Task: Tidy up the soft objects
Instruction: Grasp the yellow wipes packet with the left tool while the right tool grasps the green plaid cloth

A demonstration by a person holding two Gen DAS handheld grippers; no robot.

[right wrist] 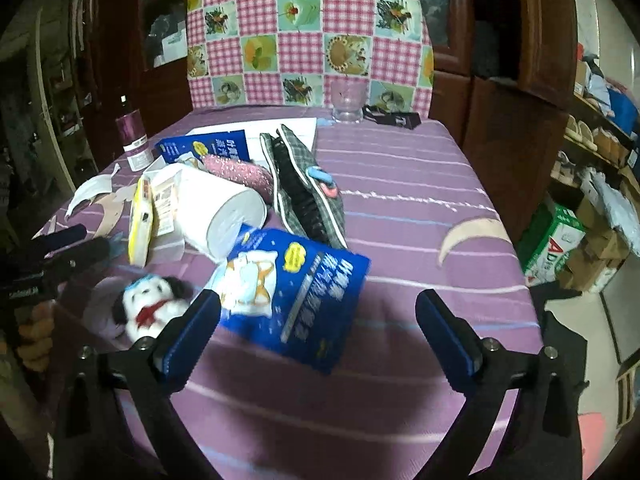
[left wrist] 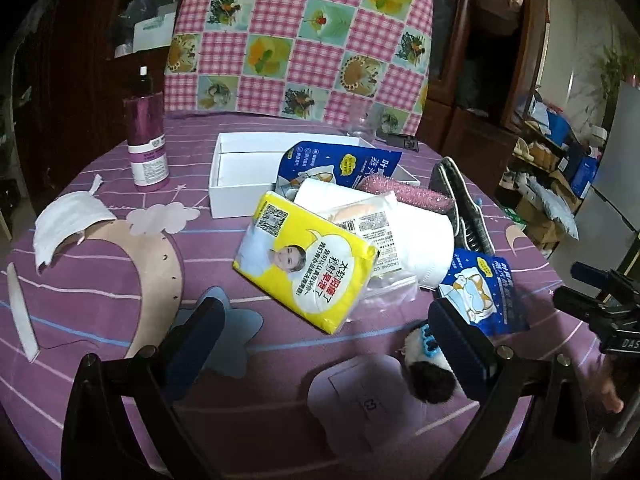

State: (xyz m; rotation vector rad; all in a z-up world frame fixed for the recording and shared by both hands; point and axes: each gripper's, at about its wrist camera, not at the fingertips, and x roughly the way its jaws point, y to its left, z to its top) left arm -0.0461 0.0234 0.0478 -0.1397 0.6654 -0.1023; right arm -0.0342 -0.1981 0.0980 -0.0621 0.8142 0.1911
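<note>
Both grippers hang above a round table spread with a purple striped cloth, and both are released — the left gripper with its two fingers set wide apart over the near edge, the right gripper likewise spread and holding nothing. The soft things lie in a loose heap at the middle of the table. A yellow tissue pack lies tilted at the near left of the heap, leaning over a clear-wrapped white packet and a white paper roll lying on its side. Behind the roll is a pink sparkly sponge, and to its right a grey checked slipper with a dark lining. A blue sachet rests partly over the rim of an open white box at the far side, and a second blue sachet lies near the right gripper, just beyond its left finger, blurred in the right wrist view. A small black-and-white plush toy lies at the near edge beside the left gripper's right finger, resting on a pale cloud-shaped patch of the cloth. Well to the left, apart from the heap, lies a white face mask, and a purple bottle stands upright at the far left. A clear glass stands at the far edge before a pink checked chair cover.
</note>
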